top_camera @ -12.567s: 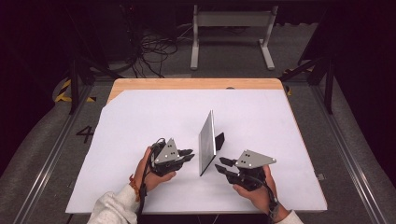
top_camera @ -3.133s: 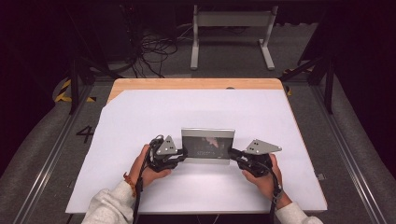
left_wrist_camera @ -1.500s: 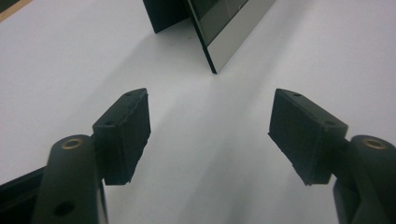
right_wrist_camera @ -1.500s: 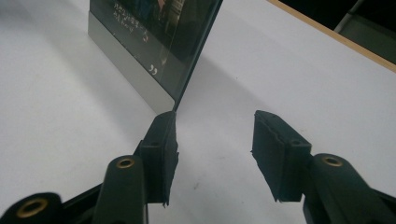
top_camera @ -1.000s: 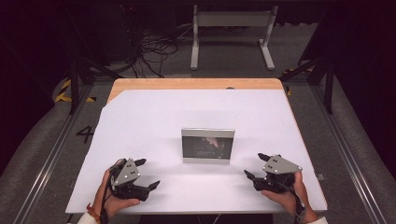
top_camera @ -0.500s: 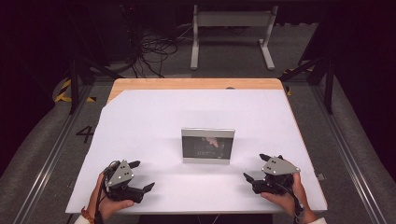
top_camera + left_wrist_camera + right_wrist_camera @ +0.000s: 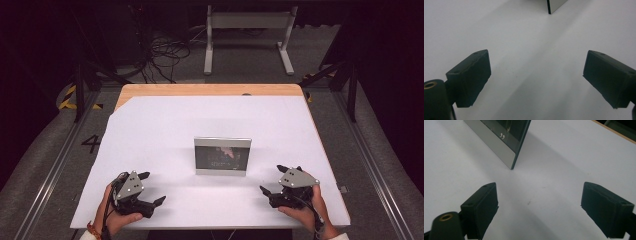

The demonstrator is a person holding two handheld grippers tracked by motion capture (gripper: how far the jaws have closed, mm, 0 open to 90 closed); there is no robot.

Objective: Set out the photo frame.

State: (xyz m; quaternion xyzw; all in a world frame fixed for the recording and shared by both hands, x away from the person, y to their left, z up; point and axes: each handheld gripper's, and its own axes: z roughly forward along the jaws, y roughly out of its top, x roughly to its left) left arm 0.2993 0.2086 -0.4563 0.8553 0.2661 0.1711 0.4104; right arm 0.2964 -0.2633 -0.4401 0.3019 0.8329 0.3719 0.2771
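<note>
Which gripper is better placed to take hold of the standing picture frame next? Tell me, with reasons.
Right, narrowly. The right gripper stands open, and its view shows the picture frame large and close ahead. The left gripper, also open, sees just a far corner.

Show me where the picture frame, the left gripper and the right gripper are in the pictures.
picture frame (image 7: 222,156), high view, middle of its dark front.
left gripper (image 7: 151,188), high view, between its fingertips.
right gripper (image 7: 272,179), high view, between its fingertips.

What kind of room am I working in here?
Probably a lab or recording studio: a white-covered table holding one standing picture frame, loose cables on grey carpet, floor rails and dark surroundings.
</note>
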